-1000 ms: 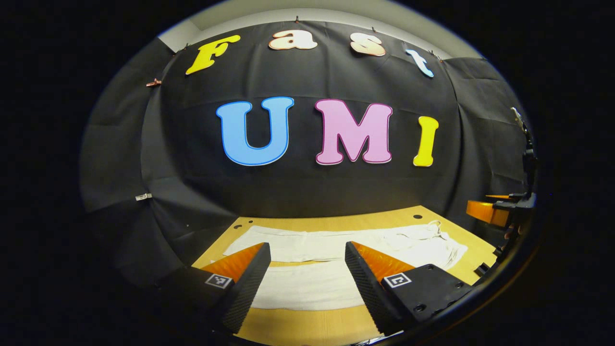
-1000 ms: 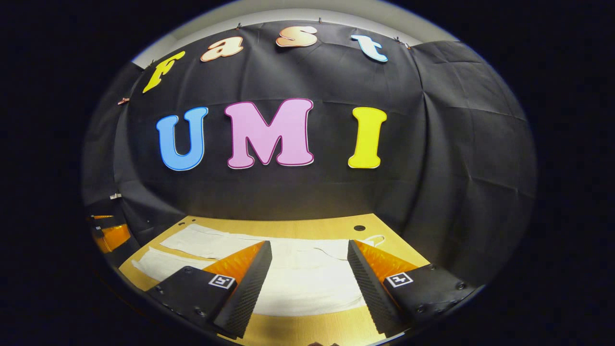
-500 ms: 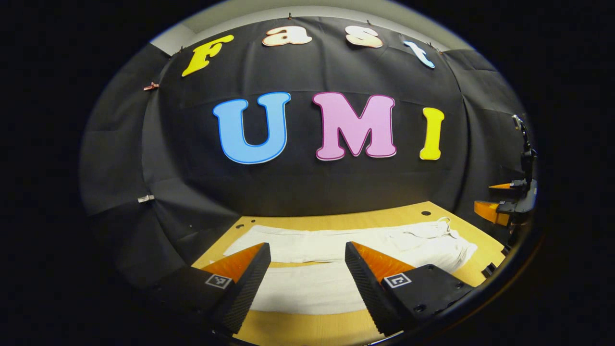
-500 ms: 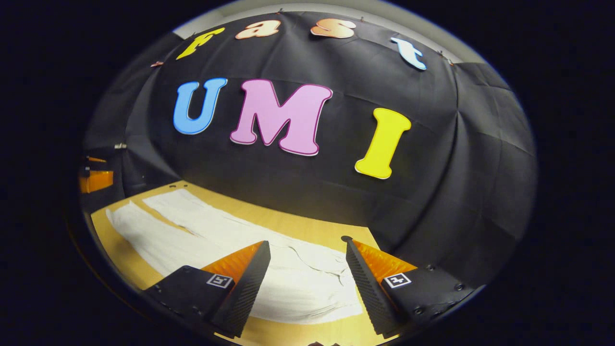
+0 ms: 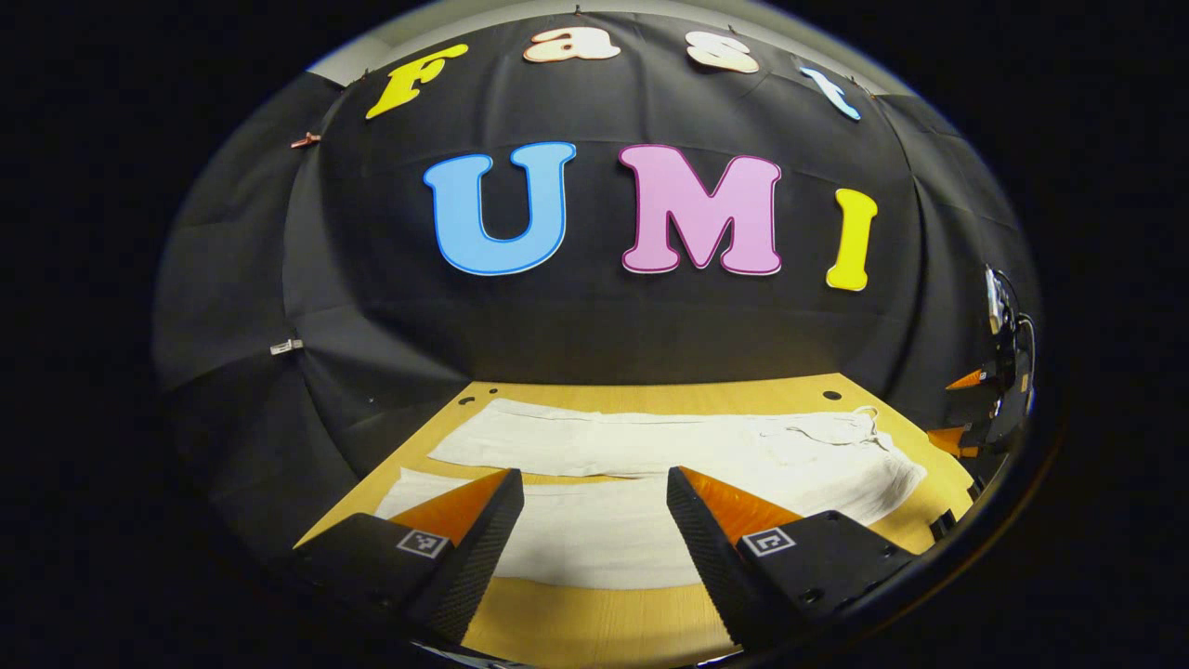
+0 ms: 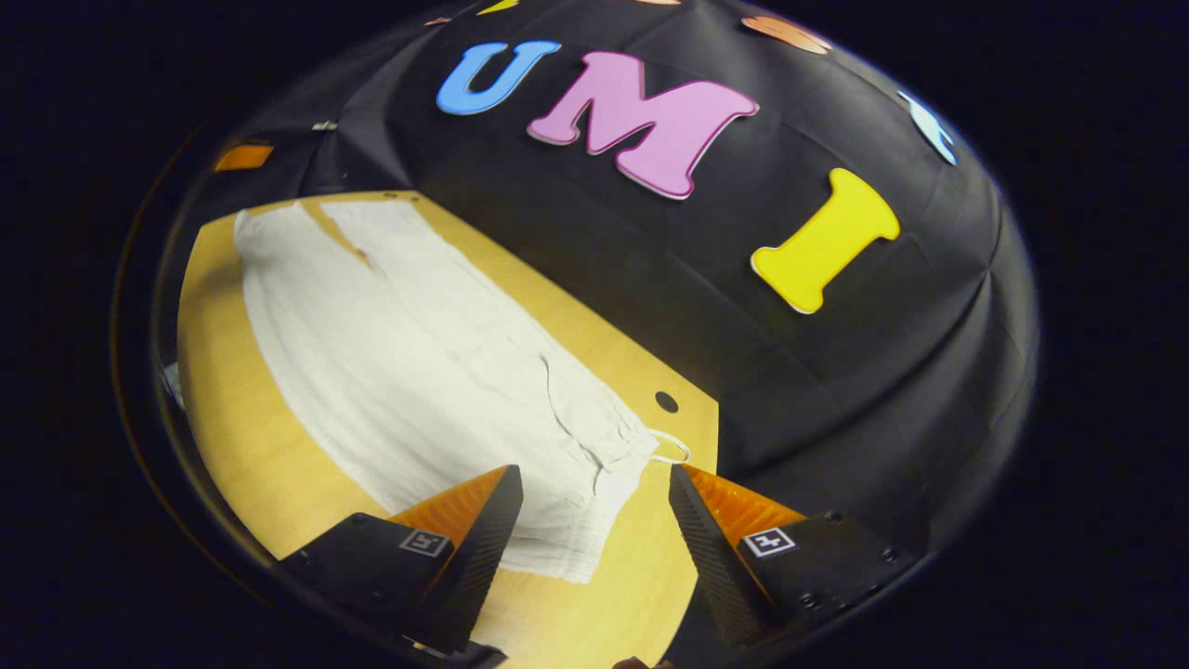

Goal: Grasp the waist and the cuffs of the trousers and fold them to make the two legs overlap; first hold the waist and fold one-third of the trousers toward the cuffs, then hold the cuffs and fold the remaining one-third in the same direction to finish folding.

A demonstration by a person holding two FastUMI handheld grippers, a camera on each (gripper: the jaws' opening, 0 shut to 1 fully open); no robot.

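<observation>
White trousers (image 5: pixel 650 446) lie flat on the wooden table (image 5: pixel 604 623), legs side by side with a narrow gap between them. Their cuffs point left and the waist lies at the right. My left gripper (image 5: pixel 594 534) is open above the near leg, close to the cuff end, holding nothing. In the right gripper view the trousers (image 6: pixel 399 353) run away to the upper left, with the waist (image 6: pixel 594 502) nearest. My right gripper (image 6: pixel 594 534) is open just over the waist edge, apart from the cloth. A drawstring loop (image 6: pixel 673 452) sticks out beside the waist.
Black cloth walls close in the table at the back and sides. Small round holes (image 6: pixel 666 401) sit near the table's far edge. The right gripper (image 5: pixel 980 409) shows at the far right of the left gripper view, and the left gripper (image 6: pixel 243 156) shows far off.
My right gripper has swung round and tipped down over the waist end, now looking along the legs. My left gripper has drawn back slightly, so the cuff end shows more.
</observation>
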